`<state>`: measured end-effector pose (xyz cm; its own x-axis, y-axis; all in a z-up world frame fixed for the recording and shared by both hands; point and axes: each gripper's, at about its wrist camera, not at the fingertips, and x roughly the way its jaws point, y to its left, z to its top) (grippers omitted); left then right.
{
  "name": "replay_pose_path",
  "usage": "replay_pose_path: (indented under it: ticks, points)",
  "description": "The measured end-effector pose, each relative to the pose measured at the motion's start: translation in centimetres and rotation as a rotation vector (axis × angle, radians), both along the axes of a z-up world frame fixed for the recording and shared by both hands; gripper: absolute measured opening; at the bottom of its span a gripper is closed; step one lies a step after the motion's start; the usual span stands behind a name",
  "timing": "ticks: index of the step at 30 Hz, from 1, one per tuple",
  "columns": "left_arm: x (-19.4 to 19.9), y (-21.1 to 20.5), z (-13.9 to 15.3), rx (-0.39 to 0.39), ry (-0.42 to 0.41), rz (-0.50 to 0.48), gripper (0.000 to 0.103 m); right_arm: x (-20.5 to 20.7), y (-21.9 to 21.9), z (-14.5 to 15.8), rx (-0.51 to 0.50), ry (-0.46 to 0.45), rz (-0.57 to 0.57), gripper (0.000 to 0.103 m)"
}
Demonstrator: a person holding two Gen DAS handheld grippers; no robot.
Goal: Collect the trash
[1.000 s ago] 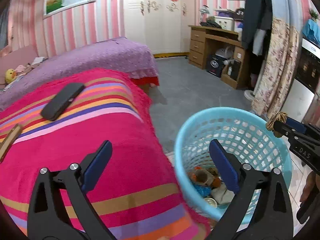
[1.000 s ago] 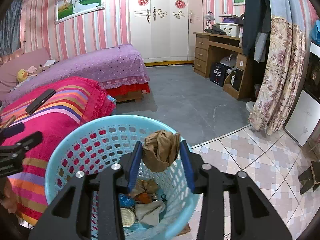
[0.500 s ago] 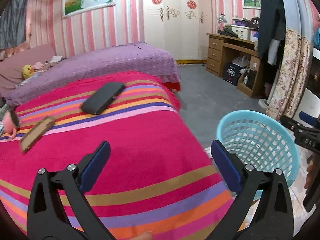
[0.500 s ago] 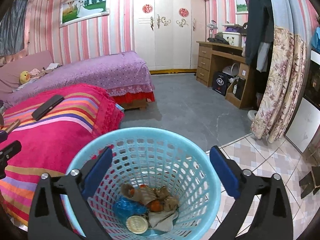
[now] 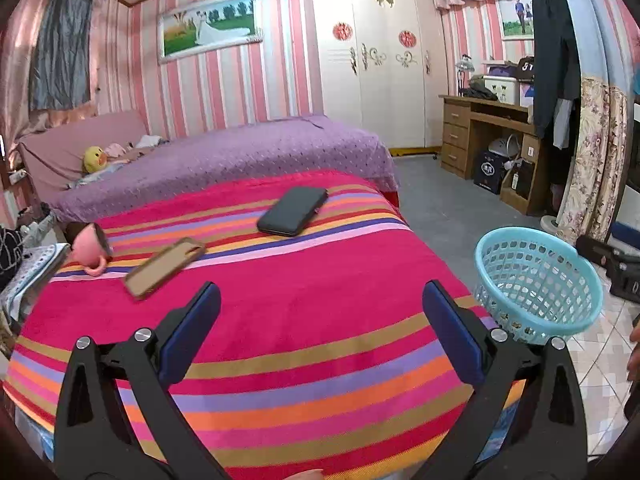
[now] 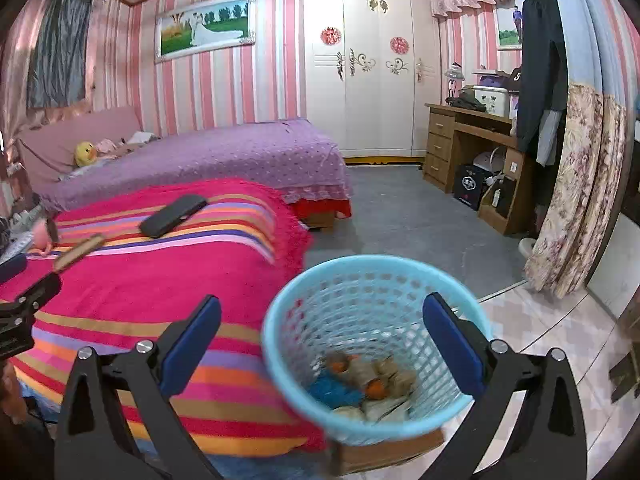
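Observation:
A light blue mesh basket (image 6: 280,320) stands on the floor beside the striped bed; it also shows in the left wrist view (image 5: 538,280). Crumpled brown paper and other trash (image 6: 368,384) lie in its bottom. My right gripper (image 6: 320,344) is open and empty, held above the basket's near left rim. My left gripper (image 5: 320,340) is open and empty above the pink striped blanket (image 5: 280,320); its tip also shows at the left edge of the right wrist view (image 6: 24,300).
On the blanket lie a black phone (image 5: 294,210), a brown phone case (image 5: 164,266) and a pink cup (image 5: 88,246). A purple bed (image 5: 240,152) stands behind. A wooden desk (image 5: 492,144), a wardrobe (image 5: 372,64) and floral curtains (image 5: 596,160) line the right.
My right gripper opened and dropped the crumpled brown paper into the basket, then drew back left. My left gripper swung left from the basket to over the blanket.

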<state>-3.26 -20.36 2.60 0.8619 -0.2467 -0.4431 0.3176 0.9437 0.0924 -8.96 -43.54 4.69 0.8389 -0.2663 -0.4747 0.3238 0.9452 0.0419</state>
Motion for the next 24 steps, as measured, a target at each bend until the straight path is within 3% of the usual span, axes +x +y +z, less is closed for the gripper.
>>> replay_pose_path:
  ticks: [11,24]
  points:
    - [-1.6,3.7,-0.6,-0.026,-0.005,0.043,0.098,-0.5,8.0,-1.1,-0.098,-0.041,0.066,0.098]
    - [-0.3,4.5,-1.8,-0.006,-0.016,0.067,0.097,0.0,8.8,-0.9,-0.103,-0.079,0.085,0.098]
